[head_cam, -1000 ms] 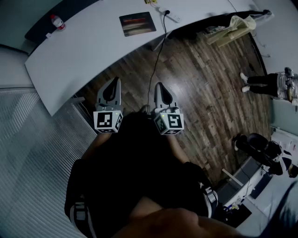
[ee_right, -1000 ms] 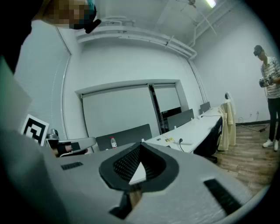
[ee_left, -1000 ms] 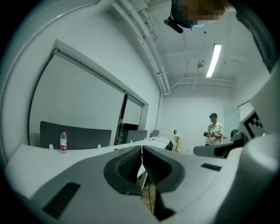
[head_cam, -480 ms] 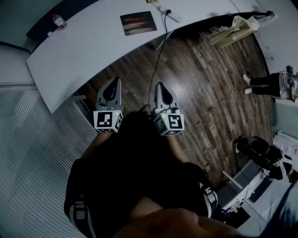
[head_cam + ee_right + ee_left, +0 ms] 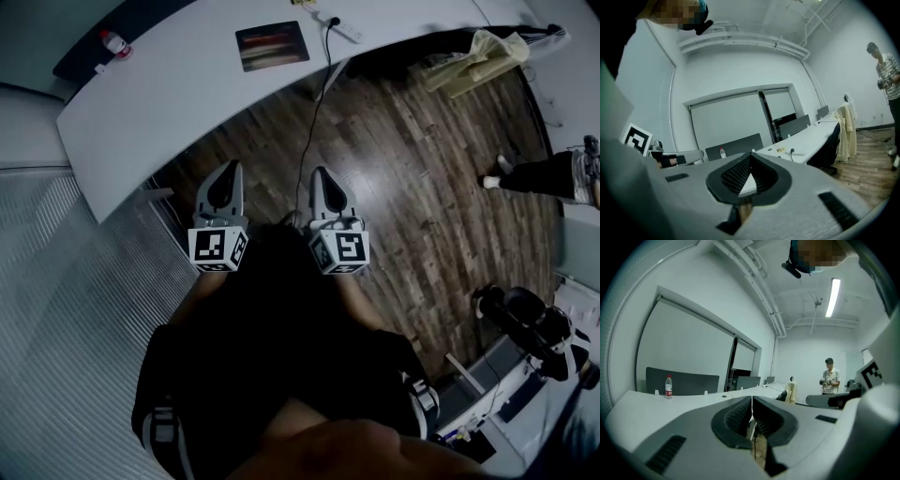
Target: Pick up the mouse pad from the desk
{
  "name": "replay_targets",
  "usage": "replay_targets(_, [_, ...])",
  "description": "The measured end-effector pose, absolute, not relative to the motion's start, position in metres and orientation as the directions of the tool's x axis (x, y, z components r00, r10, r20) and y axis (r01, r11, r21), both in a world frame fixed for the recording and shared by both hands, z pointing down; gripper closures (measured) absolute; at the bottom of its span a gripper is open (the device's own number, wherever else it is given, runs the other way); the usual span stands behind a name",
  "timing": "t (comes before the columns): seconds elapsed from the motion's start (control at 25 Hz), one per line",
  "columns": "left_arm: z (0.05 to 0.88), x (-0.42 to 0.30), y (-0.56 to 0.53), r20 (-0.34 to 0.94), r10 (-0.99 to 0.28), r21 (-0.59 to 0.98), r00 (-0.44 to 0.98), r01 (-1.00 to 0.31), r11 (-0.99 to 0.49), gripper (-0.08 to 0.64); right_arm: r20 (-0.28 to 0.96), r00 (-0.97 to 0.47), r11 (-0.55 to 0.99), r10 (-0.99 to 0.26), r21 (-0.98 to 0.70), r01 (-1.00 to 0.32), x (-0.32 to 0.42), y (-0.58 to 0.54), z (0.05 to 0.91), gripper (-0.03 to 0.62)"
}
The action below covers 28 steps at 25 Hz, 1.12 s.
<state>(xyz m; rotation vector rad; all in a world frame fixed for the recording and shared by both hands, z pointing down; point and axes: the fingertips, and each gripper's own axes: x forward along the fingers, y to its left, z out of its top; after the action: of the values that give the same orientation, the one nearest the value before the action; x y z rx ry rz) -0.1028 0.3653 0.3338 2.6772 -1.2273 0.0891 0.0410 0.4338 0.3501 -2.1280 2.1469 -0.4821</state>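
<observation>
The mouse pad (image 5: 272, 45) is lying on the white desk (image 5: 169, 94), well ahead of both grippers. The left gripper (image 5: 229, 169) and the right gripper (image 5: 322, 176) are hovering side by side over the wooden floor (image 5: 422, 169), each with its jaws pressed together and gripping nothing.

Desk (image 5: 187, 89) with mouse pad (image 5: 272, 45), bottle (image 5: 113, 43)

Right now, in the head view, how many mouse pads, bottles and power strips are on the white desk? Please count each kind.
Mouse pad: 1
Bottle: 1
Power strip: 1
Total: 3
</observation>
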Motion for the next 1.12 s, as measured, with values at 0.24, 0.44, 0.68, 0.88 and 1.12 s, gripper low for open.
replay_targets(0.24, [0.333,-0.078,0.376,0.126,-0.771,0.144,0.625,-0.780,-0.609,0.554,0.148,-0.085,0.043,-0.985,-0.267,-0.963,0.068,0.440,0.350,0.592])
replay_targets(0.44, [0.343,-0.068,0.370,0.145,-0.775,0.148,0.615,-0.788,-0.598,0.554,0.162,-0.093,0.047,-0.982,-0.271,-0.961,0.083,0.430,0.359,0.592])
replay_targets(0.68, [0.353,-0.052,0.344,0.149,-0.758,0.154,0.635,-0.772,-0.617,0.554,0.171,-0.086,0.035,-0.982,-0.282,-0.959,0.093,0.403,0.367,0.591])
replay_targets(0.88, [0.361,-0.040,0.301,0.153,-0.737,0.166,0.659,-0.752,-0.638,0.554,0.165,-0.064,0.018,-0.984,-0.270,-0.963,0.100,0.365,0.370,0.591])
replay_targets(1.12, [0.362,-0.031,0.231,0.160,-0.718,0.180,0.677,-0.735,-0.653,0.554,0.170,-0.060,0.015,-0.984,-0.254,-0.967,0.101,0.301,0.366,0.591])
